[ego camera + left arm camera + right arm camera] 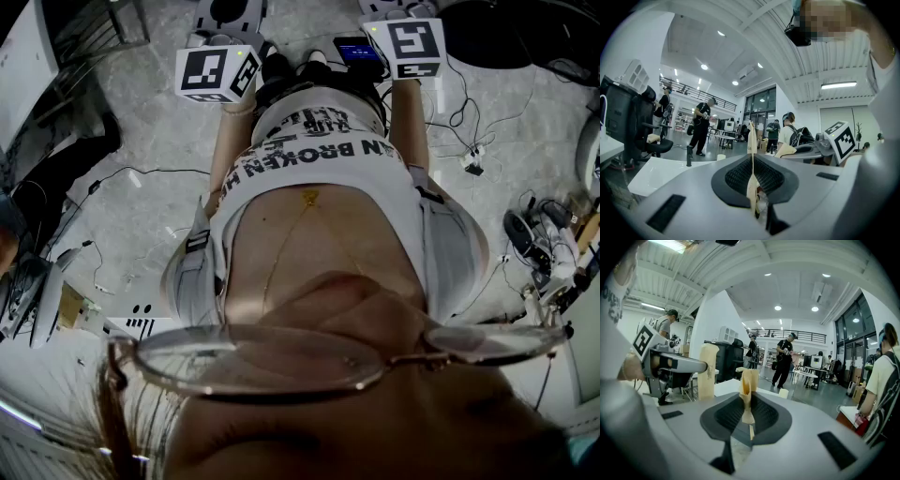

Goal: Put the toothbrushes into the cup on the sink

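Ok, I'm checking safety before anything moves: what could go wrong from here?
1. Cables trail across the floor; a step could snag one.
2. A person in black and others stand ahead; swinging the grippers outward might meet someone passing.
3. The left gripper and right gripper both have shut jaws holding nothing, and no toothbrush or cup is in view, so any grab would likely need the jaws opened first.

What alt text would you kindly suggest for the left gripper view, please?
The left gripper points its shut, empty jaws across a bright open hall where several people stand. The right gripper is held alongside at right; no toothbrush, cup or sink shows.
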`<action>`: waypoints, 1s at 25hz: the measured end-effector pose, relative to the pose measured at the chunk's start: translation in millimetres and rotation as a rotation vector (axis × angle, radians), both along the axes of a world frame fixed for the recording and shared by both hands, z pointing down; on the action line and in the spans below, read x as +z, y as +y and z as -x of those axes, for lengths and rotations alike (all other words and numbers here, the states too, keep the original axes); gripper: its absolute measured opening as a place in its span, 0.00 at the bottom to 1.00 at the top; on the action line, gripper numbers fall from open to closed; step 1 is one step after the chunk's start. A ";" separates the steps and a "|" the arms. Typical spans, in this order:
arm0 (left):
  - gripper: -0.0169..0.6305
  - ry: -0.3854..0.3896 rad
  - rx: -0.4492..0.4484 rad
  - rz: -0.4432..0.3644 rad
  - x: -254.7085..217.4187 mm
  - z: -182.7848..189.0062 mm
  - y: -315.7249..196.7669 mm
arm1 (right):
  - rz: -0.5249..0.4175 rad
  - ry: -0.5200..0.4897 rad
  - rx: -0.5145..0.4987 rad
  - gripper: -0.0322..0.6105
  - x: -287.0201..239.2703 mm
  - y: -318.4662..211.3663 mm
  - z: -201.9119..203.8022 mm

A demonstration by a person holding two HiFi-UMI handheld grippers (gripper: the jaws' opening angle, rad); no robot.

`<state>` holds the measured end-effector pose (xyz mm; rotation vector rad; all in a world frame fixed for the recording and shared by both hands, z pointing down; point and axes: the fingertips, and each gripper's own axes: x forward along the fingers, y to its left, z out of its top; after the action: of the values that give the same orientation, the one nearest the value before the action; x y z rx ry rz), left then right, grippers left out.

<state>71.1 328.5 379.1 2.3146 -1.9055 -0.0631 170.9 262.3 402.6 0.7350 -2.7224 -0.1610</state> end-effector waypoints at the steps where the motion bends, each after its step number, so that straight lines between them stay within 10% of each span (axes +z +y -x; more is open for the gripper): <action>1: 0.06 0.000 -0.002 0.000 1.3 -1.1 -1.6 | 0.001 -0.002 -0.002 0.14 1.5 -1.8 -0.7; 25: 0.06 -0.002 -0.049 -0.008 1.4 -3.9 -38.1 | 0.024 -0.081 -0.005 0.14 -0.9 -45.7 -8.0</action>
<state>75.0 290.4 380.5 2.2743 -1.9666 -0.0743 178.9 216.6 401.7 0.7429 -2.7977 -0.1010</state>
